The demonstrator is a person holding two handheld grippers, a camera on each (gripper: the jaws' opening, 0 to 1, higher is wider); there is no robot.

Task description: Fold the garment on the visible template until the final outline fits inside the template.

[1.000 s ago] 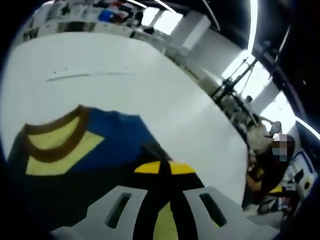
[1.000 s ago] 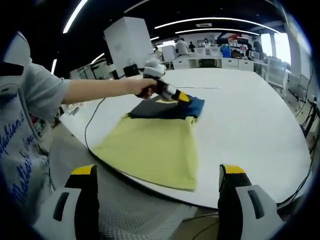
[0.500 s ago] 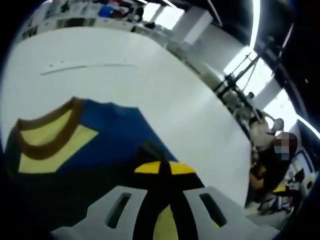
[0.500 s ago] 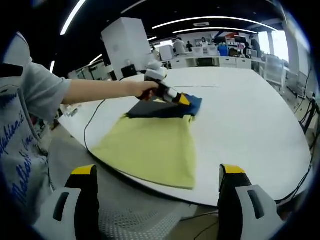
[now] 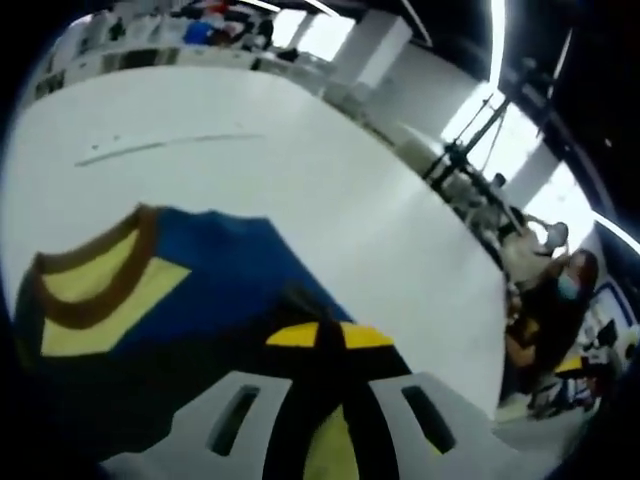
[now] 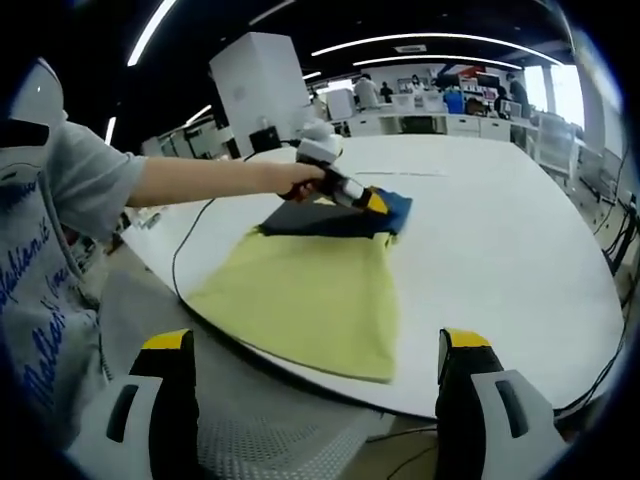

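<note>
The left tool [image 5: 318,335] has its yellow-tipped jaws pinched together on the blue upper part of the garment [image 6: 305,285]. The right tool [image 6: 315,355] hangs with jaws spread wide, holding nothing, off the near edge of the white counter [image 6: 500,250]. The garment lies flat, its long axis running from the yellow hem near that edge to the brown-trimmed collar [image 5: 95,275] farther in.

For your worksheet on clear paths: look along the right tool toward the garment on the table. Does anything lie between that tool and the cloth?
Nothing visible does. The right tool is open, off the table edge, and the garment lies unobstructed beyond it. The left tool grips its far end.
</note>
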